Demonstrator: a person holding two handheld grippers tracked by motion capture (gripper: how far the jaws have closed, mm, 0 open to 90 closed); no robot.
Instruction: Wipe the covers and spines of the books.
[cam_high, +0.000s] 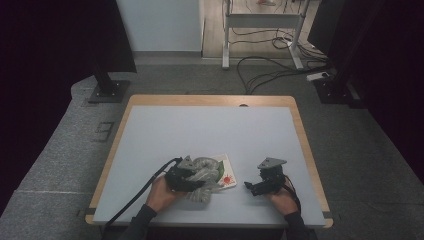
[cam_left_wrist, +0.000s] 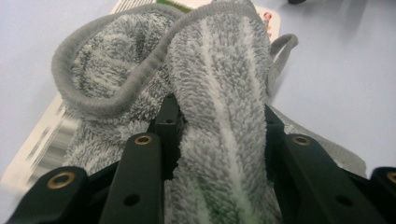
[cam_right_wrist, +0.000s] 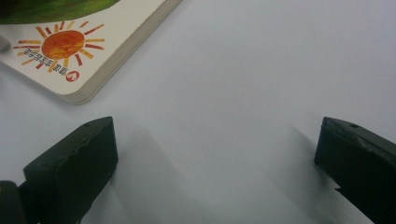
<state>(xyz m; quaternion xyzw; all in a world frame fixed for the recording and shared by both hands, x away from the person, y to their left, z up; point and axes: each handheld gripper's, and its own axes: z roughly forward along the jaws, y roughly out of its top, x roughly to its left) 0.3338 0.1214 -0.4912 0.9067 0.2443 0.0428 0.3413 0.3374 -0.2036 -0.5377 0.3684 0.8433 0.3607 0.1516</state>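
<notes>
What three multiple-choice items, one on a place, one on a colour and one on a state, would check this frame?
1. Where does the grey towel lie?
A. partly over the picture book
B. on the floor
C. at the table's far edge

2. What colour is the sun printed on the book?
A. blue
B. orange
C. black

3. How do the left tongs stand?
A. wide open over bare table
B. shut on a pen
C. shut on a fold of the towel

Answers: 1 A, the high view shows the towel overlapping the book; 2 B, the right gripper view shows an orange sun; 3 C, the left gripper view shows terry cloth pinched between the jaws.
</notes>
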